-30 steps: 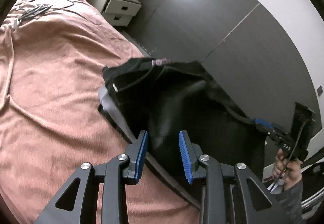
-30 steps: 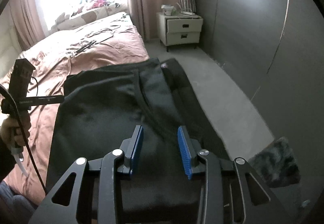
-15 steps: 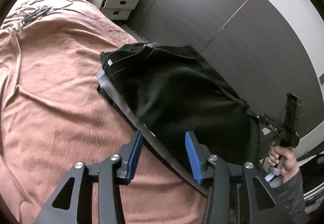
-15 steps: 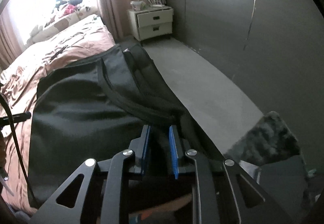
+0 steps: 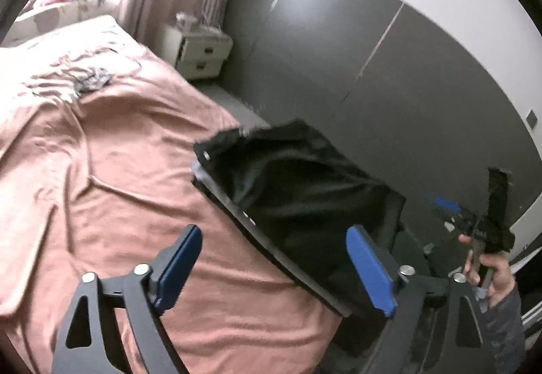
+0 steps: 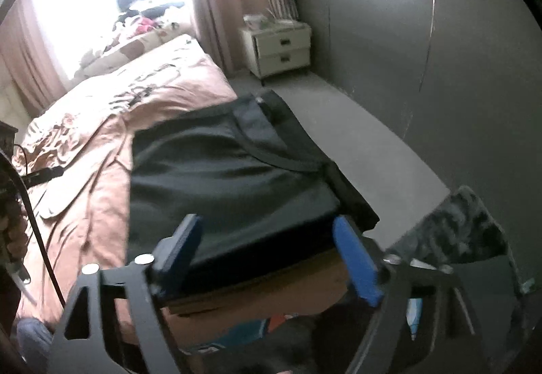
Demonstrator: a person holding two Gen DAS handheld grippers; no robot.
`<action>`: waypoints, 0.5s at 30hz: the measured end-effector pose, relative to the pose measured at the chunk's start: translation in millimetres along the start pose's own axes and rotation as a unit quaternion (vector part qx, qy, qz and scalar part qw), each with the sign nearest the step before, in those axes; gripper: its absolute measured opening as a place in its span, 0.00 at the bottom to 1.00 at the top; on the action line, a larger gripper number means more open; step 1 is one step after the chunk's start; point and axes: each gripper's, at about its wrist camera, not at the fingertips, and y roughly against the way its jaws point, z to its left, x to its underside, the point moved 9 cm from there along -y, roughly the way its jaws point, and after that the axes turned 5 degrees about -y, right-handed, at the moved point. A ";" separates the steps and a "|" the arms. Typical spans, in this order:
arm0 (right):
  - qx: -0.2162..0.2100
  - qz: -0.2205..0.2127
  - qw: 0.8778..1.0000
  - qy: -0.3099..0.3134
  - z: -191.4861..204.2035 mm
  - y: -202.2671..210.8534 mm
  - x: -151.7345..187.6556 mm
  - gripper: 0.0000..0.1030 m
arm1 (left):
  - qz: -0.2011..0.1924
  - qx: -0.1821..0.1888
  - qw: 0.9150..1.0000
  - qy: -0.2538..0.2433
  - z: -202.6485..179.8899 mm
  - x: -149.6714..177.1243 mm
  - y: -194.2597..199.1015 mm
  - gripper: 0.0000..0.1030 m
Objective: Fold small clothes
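Left gripper and right gripper: both spread wide, gripping nothing, hovering at near edge of dark garment. Garment lying folded flat along side edge of pink bed, partly overhanging toward floor; nightstand well apart beyond. Judged step: releasing after a fold. Next move probably calling for re-gripping a near edge or corner and carrying it across, keeping layers aligned.
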 end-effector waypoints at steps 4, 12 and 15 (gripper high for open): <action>-0.006 -0.012 1.000 0.014 22.6 48.6 8.5 0.89 | -0.017 0.007 1.000 0.010 -9.4 -5.1 41.3 0.93; 0.021 -0.017 0.999 0.037 45.3 114.9 47.2 1.00 | -0.044 -0.012 0.999 -0.015 -37.6 1.9 112.6 1.00; 0.021 -0.027 0.999 0.038 52.7 134.1 52.7 1.00 | -0.050 -0.029 0.998 -0.038 -52.2 9.4 139.1 1.00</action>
